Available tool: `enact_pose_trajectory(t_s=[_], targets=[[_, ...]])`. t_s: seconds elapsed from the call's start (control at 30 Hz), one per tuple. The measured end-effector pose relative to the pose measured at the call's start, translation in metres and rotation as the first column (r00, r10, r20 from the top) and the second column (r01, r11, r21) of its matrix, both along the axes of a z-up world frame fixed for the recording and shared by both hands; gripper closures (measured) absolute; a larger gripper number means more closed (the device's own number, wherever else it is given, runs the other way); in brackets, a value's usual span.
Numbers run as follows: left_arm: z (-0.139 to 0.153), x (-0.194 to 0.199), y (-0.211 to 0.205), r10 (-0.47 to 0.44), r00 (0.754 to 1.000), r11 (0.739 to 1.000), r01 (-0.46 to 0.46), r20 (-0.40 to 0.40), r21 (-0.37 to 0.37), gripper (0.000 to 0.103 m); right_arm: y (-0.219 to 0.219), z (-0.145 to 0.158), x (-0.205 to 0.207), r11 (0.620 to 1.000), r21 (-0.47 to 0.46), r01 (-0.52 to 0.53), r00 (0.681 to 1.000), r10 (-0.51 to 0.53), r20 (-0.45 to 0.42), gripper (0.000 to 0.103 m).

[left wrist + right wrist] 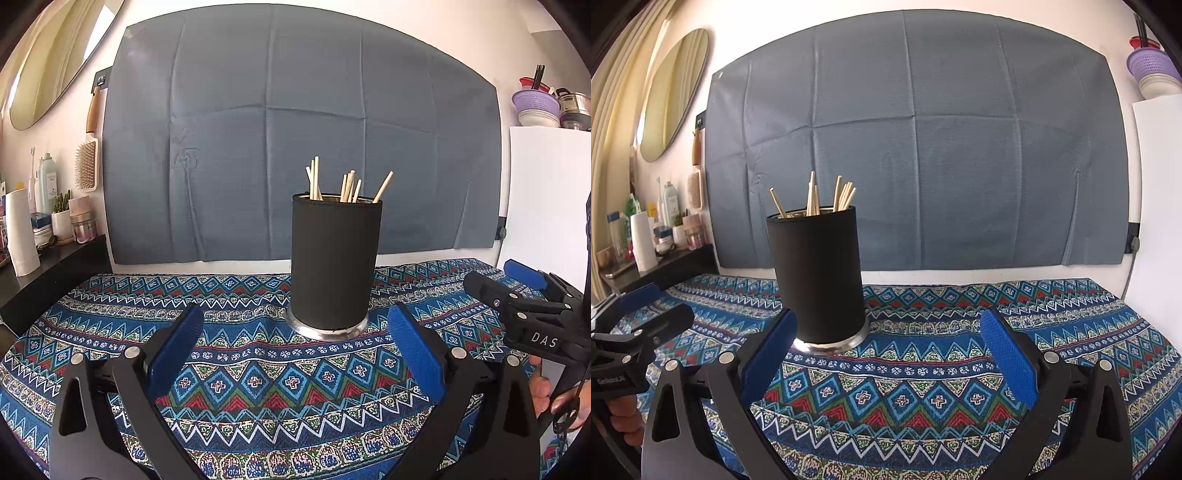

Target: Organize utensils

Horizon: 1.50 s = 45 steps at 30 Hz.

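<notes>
On the patterned cloth (258, 384) ahead, chopsticks (347, 184) already stand in the black holder (334, 266), so I'd keep both my left gripper (295, 343) and right gripper (888, 347) spread wide, empty, well clear of it.

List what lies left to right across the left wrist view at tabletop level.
Paper towel roll → left gripper left finger → black utensil holder → its right finger → right gripper.

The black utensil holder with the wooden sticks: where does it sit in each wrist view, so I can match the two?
Left wrist view: the black utensil holder stands just right of centre, beyond the open left gripper.
Right wrist view: the holder stands left of centre, just behind the right gripper's left finger.
Shared landmark: the grey-blue cloth on the wall behind it.
</notes>
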<state>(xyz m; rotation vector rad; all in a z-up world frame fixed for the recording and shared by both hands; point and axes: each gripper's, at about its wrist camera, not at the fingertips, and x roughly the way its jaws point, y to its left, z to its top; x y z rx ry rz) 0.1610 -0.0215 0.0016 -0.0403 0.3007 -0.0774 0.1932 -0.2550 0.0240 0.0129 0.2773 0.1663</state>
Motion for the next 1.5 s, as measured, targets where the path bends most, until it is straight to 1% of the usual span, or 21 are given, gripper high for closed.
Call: enact_pose_trajectory(t_s=[0.53,1.17,1.5], targets=[[-0.0002,0.0039,0.0046,0.013,1.000,1.000,-0.013,-0.019,-0.018,0.006,0.0026,-0.0009,0.0000,1.000,-0.008,-0.010,1.000,0.010,-0.004,0.008],[-0.0011,0.0071,0.0058,0.005,0.999,1.000,-0.006,-0.038,-0.030,0.006,0.0038,-0.0011,-0.0002,1.000,-0.011,-0.011,1.000,0.011,-0.007,0.008],[-0.0015,0.0054,0.0068,0.029,0.999,0.999,-0.030,-0.035,-0.030,0.006,0.0044,-0.0019,0.0009,1.000,-0.011,-0.015,1.000,0.015,-0.010,0.008]])
